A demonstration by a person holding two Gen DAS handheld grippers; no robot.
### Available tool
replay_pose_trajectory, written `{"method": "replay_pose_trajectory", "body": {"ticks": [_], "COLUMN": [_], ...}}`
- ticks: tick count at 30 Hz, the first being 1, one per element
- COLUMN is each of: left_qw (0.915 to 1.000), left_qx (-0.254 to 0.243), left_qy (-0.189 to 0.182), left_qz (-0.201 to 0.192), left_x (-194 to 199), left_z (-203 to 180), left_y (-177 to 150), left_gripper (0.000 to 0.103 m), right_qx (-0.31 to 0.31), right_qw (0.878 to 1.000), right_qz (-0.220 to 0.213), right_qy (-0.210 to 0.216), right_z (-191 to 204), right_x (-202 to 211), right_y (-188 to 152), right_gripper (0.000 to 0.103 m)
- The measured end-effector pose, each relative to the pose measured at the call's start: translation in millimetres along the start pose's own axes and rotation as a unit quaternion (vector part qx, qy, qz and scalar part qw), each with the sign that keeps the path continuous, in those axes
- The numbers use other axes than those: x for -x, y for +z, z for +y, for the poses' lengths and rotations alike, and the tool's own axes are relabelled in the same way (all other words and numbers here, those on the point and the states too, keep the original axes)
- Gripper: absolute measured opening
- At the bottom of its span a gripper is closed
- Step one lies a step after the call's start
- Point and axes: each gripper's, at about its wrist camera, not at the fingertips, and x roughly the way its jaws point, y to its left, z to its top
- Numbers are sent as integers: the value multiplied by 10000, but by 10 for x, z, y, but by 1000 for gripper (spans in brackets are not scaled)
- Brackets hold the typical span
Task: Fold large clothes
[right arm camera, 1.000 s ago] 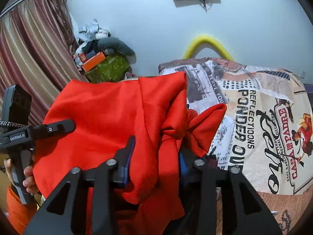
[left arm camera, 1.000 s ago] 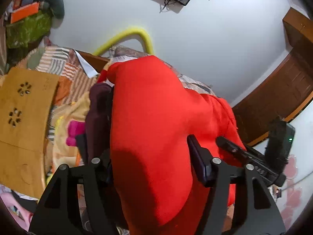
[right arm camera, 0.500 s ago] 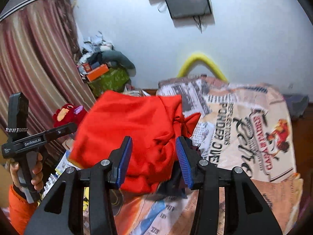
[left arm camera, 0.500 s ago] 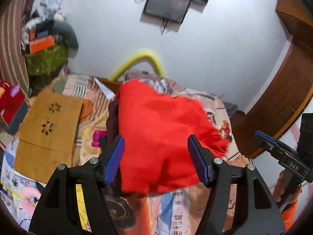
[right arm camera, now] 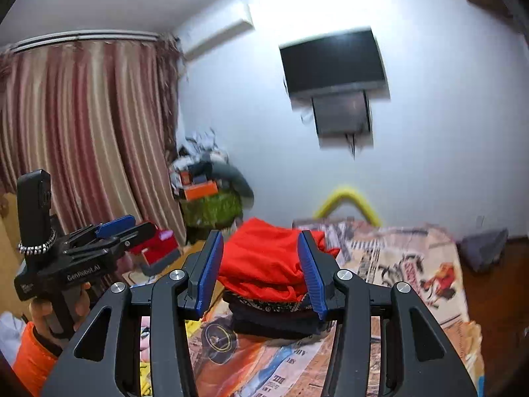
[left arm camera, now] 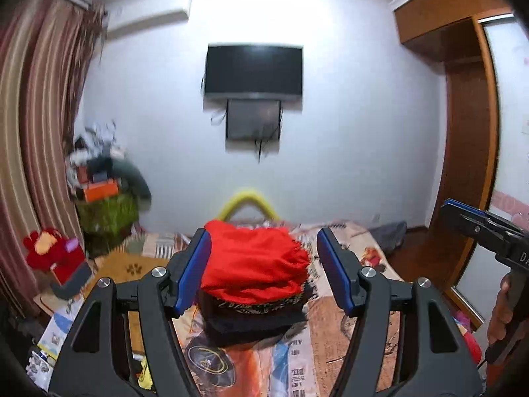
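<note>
The left gripper [left arm camera: 264, 266] hung above the near end of the bed [left arm camera: 363, 297], pointing almost level toward the far wall, its blue pads [left arm camera: 193, 269] spread wide with nothing clamped between them. The right gripper [right arm camera: 261, 269] was held the same way beside it, its jaws parted and empty; a hand [right arm camera: 59, 311] in an orange sleeve [right arm camera: 29, 357] gripped the left tool's handle, seen from the right wrist view.

The folded red garment [left arm camera: 254, 264] lay beyond both grippers, well clear of the pads, on top of a stack of dark folded clothes [left arm camera: 254, 317] near the middle of the bed. Its right edge was bunched and uneven.

Left of the bed, a green box [left arm camera: 105, 215] carried an orange box [left arm camera: 101, 192] and a heap of grey and white items. A red plush toy [left arm camera: 49, 251] sat nearer, also left of the bed, before striped curtains [left arm camera: 39, 132].

Right of the stack, the printed bedcover stretched open to the bed's right edge, with a grey cloth [left arm camera: 386, 235] at its far corner and a wooden wardrobe [left arm camera: 463, 132] past that. A yellow curved tube [left arm camera: 246, 203] rose at the bed's far end below a wall-mounted television [left arm camera: 253, 69].
</note>
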Motion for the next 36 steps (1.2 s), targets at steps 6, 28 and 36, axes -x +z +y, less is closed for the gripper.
{"method": "replay_pose_trajectory", "body": {"ticks": [6,28,36], "left_qw": [9984,9972,9972], "left_qx": [-24,112,104], "left_qy": [-145,165,179], "left_qz": [-543,-726,-719], "left_x": [566,959,959], "left_z": [-185,-276,-290], "left_y": [-257,-755,-789], "left_gripper": [65,101,101], "right_qx": [142,262,245], "right_qw": [9988,9942,9946], "right_qz": [-415,-605,-544], "right_qy": [-195,-848,-853], "right_z": [236,335,303], "right_x": [389,511,577], "right_y": [-192,-490,-585], "right_gripper": [43,103,103]}}
